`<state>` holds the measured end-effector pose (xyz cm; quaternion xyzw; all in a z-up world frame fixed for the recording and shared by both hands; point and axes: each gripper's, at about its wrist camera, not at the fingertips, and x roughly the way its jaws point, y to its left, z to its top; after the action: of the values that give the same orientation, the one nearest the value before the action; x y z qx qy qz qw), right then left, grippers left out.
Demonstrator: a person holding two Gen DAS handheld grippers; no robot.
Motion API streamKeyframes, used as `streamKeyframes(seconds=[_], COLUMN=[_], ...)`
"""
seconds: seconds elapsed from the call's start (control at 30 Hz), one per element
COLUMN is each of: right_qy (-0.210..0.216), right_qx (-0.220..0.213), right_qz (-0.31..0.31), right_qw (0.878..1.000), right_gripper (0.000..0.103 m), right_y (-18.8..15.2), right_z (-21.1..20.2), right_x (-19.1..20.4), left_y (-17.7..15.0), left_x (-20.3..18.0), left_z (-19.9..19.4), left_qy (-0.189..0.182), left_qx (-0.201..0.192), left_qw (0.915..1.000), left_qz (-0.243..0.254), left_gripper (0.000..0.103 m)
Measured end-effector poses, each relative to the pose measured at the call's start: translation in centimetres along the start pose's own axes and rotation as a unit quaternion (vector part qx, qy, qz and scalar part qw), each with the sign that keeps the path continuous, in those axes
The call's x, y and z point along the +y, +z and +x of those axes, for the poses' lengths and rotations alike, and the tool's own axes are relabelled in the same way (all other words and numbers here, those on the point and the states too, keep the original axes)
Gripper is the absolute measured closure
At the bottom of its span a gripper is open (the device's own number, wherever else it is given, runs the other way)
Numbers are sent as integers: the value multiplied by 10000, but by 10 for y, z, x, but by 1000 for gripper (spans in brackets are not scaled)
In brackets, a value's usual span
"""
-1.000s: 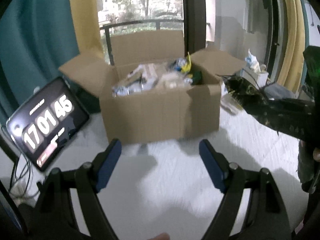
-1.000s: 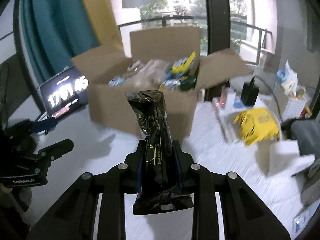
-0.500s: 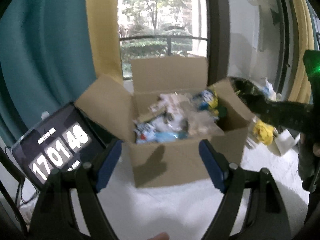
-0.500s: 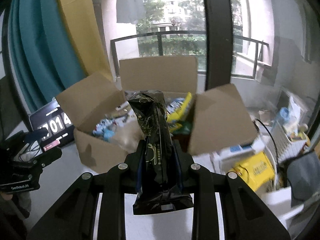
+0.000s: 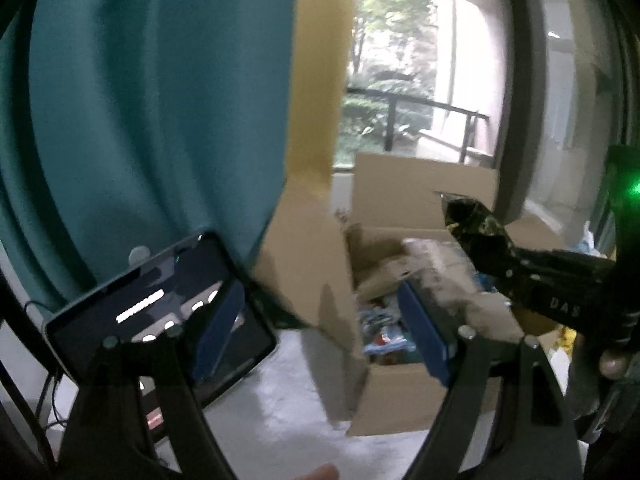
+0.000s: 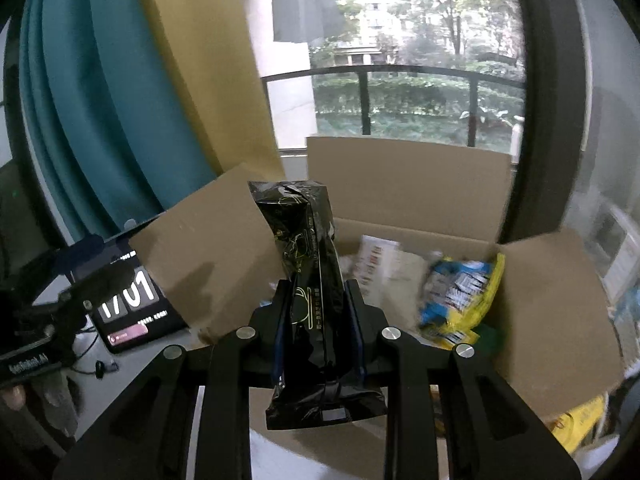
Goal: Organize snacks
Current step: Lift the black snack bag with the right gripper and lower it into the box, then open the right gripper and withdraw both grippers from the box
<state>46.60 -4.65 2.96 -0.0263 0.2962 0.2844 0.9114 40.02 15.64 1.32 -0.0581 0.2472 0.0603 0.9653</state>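
My right gripper (image 6: 318,312) is shut on a tall black snack bag (image 6: 308,280) with gold print, held upright just above the near edge of the open cardboard box (image 6: 404,184). Inside the box lie several snack packs, among them a blue and yellow one (image 6: 460,292). In the left wrist view the black bag (image 5: 476,232) hangs over the box (image 5: 420,188) from the right. My left gripper (image 5: 320,328) is open and empty, to the left of the box near its left flap (image 5: 300,248).
A tablet showing a clock (image 5: 160,320) leans at the left of the box, also in the right wrist view (image 6: 128,304). Teal and yellow curtains (image 5: 160,100) hang behind. A yellow bag (image 6: 580,424) lies at the box's right. The table top (image 5: 272,412) is white.
Both grippers have moved up and closer to the box. The black bag now sits over the box opening. The left gripper has swung left toward the tablet and curtain.
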Motion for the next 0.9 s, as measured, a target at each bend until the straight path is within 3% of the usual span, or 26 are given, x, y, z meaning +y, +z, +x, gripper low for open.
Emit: streamKeyframes(seconds=[0.33,0.43,0.5,0.9], right_qy=[-324,-444,-422,-457], right_qx=[247,373,316,205], right_qz=[296,432,400,147], right_qw=[9987,9974,9978,9986], right_gripper=[75,66,49,49], right_y=[16,17,17,0], right_z=[70,83,80,30], right_x=[24,25,28,34], left_y=[-1,0,1,0], left_x=[34,39,39,14], left_z=[17,14,14,2], left_qy=[196,196,199,23], left_qx=[200,204,202,152], left_qw=[9991,9990,9990,9998], left_qz=[-329,-346,-357,-134], left_gripper=[22,22,22,22])
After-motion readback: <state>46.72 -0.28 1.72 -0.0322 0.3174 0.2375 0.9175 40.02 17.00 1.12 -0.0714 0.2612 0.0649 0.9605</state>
